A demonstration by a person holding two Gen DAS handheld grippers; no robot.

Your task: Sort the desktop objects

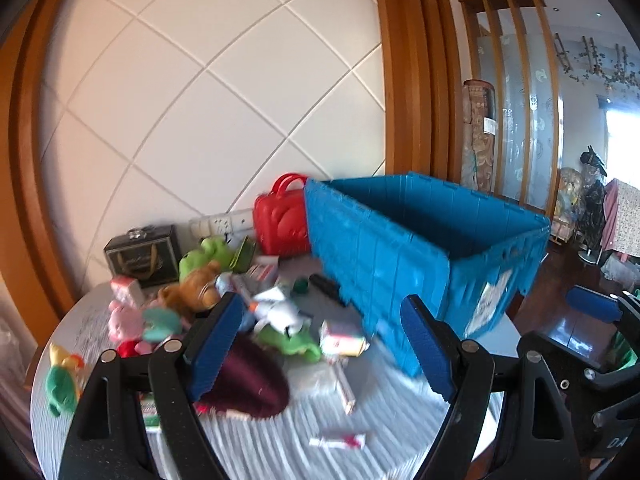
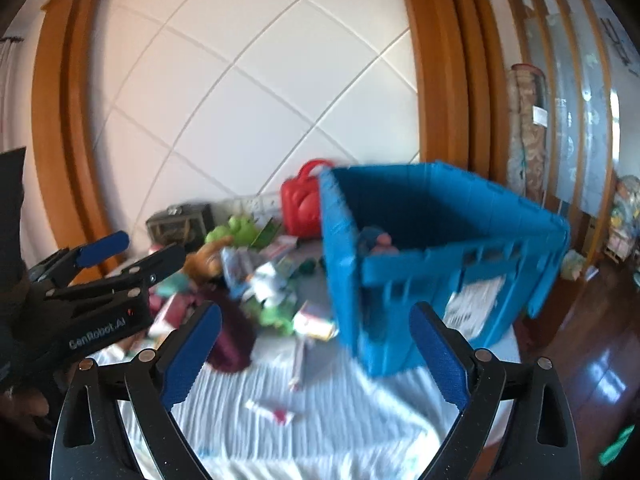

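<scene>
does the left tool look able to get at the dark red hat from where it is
Probably yes. The left tool is open and holds nothing, and the dark red hat lies on top of the table cloth just past its left finger, uncovered. The blue crate stands off to the right, clear of that path.

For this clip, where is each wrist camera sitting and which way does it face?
Left wrist: above the table's near edge, facing the toy pile and blue crate; left gripper jaws open, right gripper at its right.
Right wrist: slightly further right, facing the crate; right gripper jaws open, left gripper at left.
Shared: crate, red case, maroon hat, wall.
</scene>
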